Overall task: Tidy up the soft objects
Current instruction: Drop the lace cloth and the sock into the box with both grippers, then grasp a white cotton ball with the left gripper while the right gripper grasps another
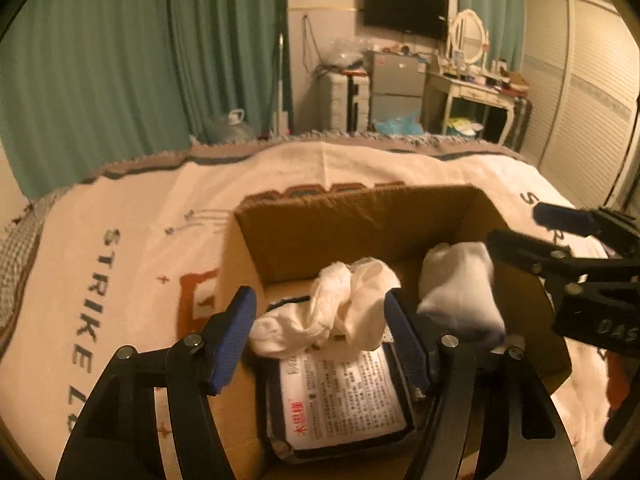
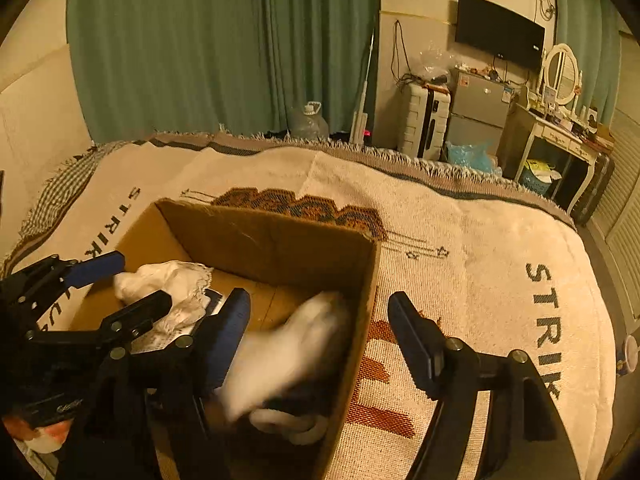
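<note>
An open cardboard box sits on the bed. Inside lie crumpled white socks, a rolled white cloth and a flat printed packet. My left gripper is open over the box, its fingers either side of the socks, holding nothing. My right gripper is open and straddles the box's right wall; a blurred white cloth is dropping between its fingers into the box. The right gripper also shows in the left wrist view, beside the rolled cloth.
The bed is covered by a cream woven blanket with "STRIKE" lettering. Green curtains, a wall TV, a small fridge and a dressing table stand beyond the bed.
</note>
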`<state>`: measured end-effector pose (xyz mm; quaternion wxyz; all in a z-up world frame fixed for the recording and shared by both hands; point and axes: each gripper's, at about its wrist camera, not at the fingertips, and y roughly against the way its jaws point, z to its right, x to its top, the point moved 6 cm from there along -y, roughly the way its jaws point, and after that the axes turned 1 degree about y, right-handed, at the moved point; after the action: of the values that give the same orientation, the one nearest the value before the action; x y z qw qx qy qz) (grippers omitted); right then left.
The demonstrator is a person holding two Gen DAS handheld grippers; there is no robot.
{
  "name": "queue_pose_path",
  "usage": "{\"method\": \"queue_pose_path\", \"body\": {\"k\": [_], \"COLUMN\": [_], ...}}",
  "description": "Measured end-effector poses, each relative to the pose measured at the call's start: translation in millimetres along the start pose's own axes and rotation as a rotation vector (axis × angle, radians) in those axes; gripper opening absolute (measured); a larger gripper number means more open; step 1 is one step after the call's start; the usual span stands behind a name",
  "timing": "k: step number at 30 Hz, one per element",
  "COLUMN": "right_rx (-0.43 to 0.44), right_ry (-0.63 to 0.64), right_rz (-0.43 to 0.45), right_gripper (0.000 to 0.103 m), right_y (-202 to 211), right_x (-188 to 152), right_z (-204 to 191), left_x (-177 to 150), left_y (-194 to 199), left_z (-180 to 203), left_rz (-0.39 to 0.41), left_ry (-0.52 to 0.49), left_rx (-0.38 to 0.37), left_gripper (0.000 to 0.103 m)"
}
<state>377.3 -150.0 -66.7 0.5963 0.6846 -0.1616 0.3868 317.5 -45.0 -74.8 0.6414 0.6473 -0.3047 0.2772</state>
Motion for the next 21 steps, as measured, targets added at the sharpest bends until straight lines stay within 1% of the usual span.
{"method": "queue_pose_path", "body": {"k": [3, 6, 9, 10, 11, 12, 13, 14, 15, 17, 18, 21], "right_rx": [-0.010, -0.026, -0.043, -0.048, -0.056, -0.063, -0.074, -0.080, -0.083, -0.091, -0.090, -0.078], "right_ry": [-0.003, -0.008, -0.008, -0.009, -0.009, -0.005, 0.000, 0.003, 0.008, 0.014, 0.015, 0.025], "right_rz": [0.043, 0.105, 0.159, 0.171, 0.190, 0.201, 0.208, 0.217, 0.229, 0.235, 0.233, 0.208], "right_gripper": [0.075, 0.077, 0.083, 0.085, 0.086, 0.089, 0.092, 0.093, 0.097, 0.101, 0.102, 0.103], "right_y": [25.5, 69.6, 122.3, 137.9, 161.5, 179.6, 196.8, 209.0, 225.8, 254.7, 262.2, 279.9], "right_x": [10.2, 21.9, 30.0, 31.5, 32.7, 32.8, 31.4, 30.0, 26.8, 15.6, 10.8, -12.6], "right_z": [-0.6, -0.7, -4.2, -5.0, -7.3, -10.0, -12.9, -15.7, -19.9, -28.6, -31.8, -44.2], "left_x": [10.8, 22.7, 33.1, 34.9, 35.4, 34.6, 33.6, 30.4, 28.6, 20.6, 14.3, -7.1], "left_y": [23.4, 64.3, 121.1, 147.0, 164.2, 188.9, 205.0, 229.8, 246.1, 271.0, 281.0, 293.3], "left_z": [2.4, 2.5, 2.8, 3.5, 4.0, 3.9, 3.7, 4.1, 5.2, 4.6, 4.3, 4.3], "left_rz": [0.049, 0.110, 0.201, 0.243, 0.270, 0.314, 0.348, 0.396, 0.420, 0.440, 0.438, 0.399], "left_ry": [-0.008, 0.004, 0.005, 0.000, -0.003, -0.003, -0.001, -0.008, -0.016, -0.026, -0.027, -0.037], "left_rx": [0.005, 0.008, 0.016, 0.022, 0.027, 0.037, 0.043, 0.048, 0.049, 0.051, 0.044, 0.035], "left_gripper": [0.067, 0.067, 0.067, 0.069, 0.080, 0.089, 0.089, 0.089, 0.090, 0.090, 0.090, 0.090]}}
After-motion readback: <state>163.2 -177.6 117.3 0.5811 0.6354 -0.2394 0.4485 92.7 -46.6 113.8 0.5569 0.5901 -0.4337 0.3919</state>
